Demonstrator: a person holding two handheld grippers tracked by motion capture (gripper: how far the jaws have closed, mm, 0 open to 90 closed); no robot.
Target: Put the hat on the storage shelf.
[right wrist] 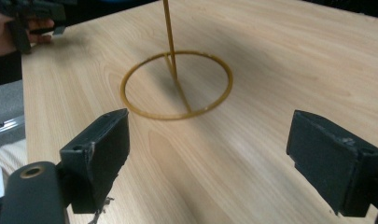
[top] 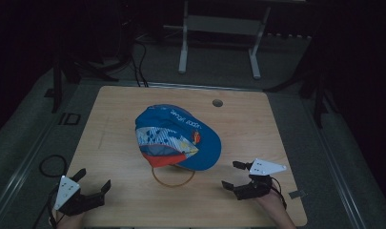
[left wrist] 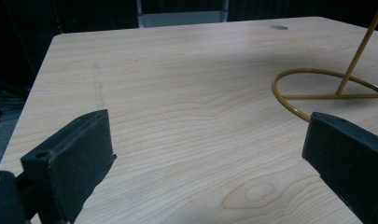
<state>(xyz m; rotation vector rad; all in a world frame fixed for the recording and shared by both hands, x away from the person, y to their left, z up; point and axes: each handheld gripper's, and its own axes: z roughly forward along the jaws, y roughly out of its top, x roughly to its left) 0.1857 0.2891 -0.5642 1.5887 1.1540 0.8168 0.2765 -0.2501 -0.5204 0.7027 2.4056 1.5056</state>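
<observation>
Nearest the camera, the left tool (top: 93,182) and the right tool (top: 234,175) hover low over the worktop (top: 257,129), each with jaws spread apart and gripping nothing. The blue cap (top: 176,137) sits on a thin yellow wire stand (top: 173,179), ahead of both tools and between them. To lift it cleanly, I would bring both tools in from opposite sides and pinch fabric, not wire; white lettering on the crown is too small to read.
</observation>
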